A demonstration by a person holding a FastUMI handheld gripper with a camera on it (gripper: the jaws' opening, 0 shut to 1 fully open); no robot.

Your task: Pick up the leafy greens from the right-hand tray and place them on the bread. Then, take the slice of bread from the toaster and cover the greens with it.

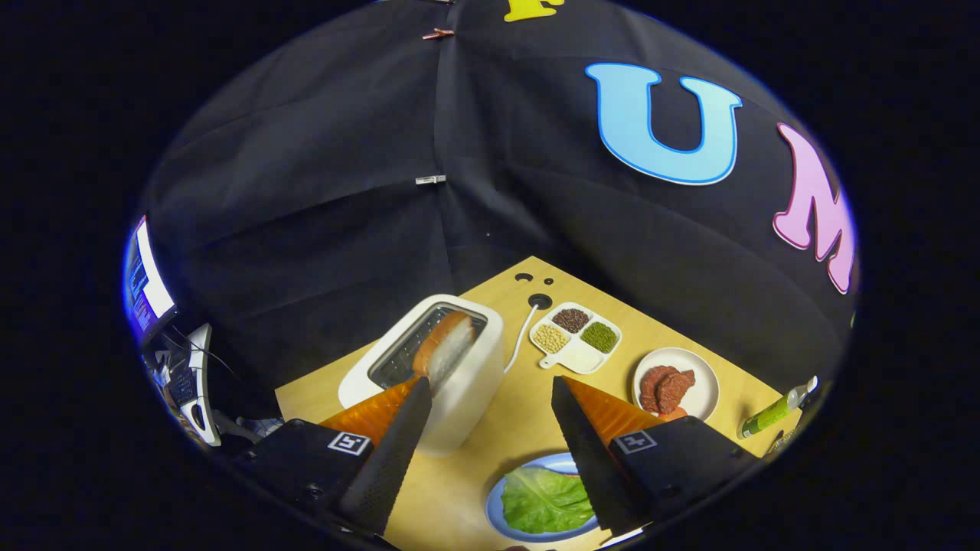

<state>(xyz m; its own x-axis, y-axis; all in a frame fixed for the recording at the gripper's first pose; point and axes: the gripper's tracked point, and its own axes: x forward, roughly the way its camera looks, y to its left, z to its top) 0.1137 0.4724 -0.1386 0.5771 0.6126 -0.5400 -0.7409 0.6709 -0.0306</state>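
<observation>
Ok so from my remote seat, going left to right: way off at 9 o'clock there's a monitor (145, 287) glowing at the booth's side, with some desk clutter under it. On the wooden table (528, 428) the white toaster (436, 367) sits at about 11 o'clock from my gripper (490, 390), and the slice of bread (445, 346) is poking up out of its slot, tilted, right past the tip of the left finger. The tongs are spread wide apart, holding nothing, just bare table between the two fingers. Further back around 12 to 1 o'clock there's a little divided dish (579, 337) with beans or seeds in its sections, and a white cable (521, 337) runs beside it. Down at 5 o'clock, the leafy greens (545, 501) lie on a blue plate (498, 490), partly hidden by the right finger. At 2 o'clock, a white plate (700, 390) with reddish meat (664, 386). Far right at 3 o'clock lies a green bottle (773, 413).
</observation>
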